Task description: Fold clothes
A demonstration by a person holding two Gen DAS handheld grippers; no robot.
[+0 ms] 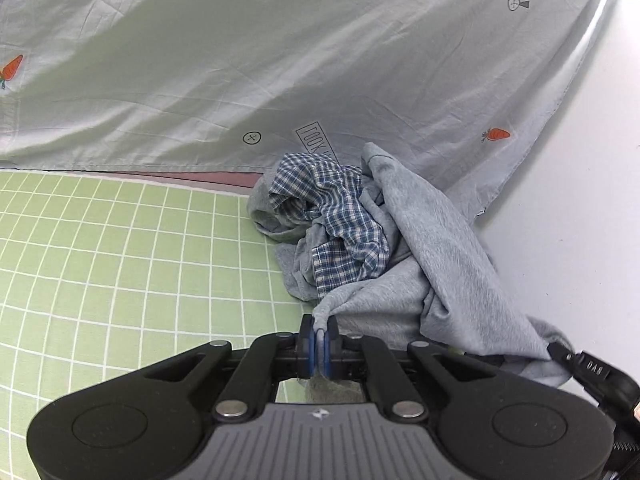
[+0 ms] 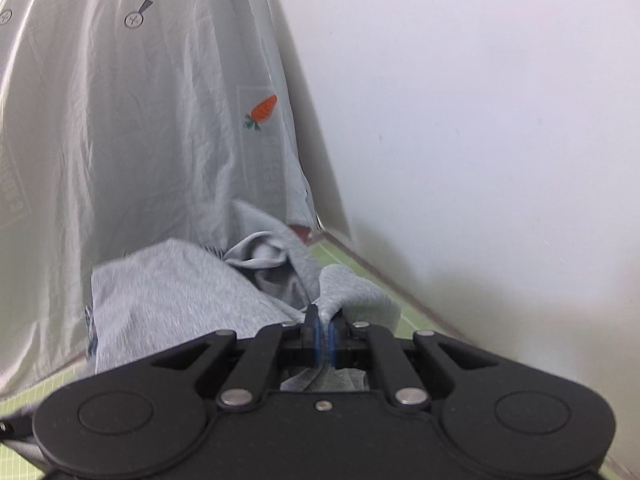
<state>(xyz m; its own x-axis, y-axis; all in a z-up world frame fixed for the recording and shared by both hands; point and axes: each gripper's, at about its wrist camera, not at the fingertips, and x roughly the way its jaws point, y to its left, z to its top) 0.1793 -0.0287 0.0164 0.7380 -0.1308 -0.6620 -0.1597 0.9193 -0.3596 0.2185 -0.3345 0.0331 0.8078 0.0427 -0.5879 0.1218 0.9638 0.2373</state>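
Observation:
A crumpled grey garment (image 1: 432, 248) lies at the back right of a green grid mat (image 1: 120, 264), with a blue-and-white checked cloth (image 1: 340, 216) bunched on it. My left gripper (image 1: 319, 334) is shut on a fold of the grey garment at its near edge. My right gripper (image 2: 324, 326) is shut on another fold of the same grey garment (image 2: 172, 296), lifted a little. The other gripper's body shows at the lower right of the left wrist view (image 1: 600, 376), touching the garment's hem.
A pale grey sheet with carrot and screw prints (image 1: 320, 60) hangs behind the mat; it also shows in the right wrist view (image 2: 140, 120). A white wall (image 2: 480, 120) stands to the right. A pink strip (image 1: 224, 179) lies under the sheet's hem.

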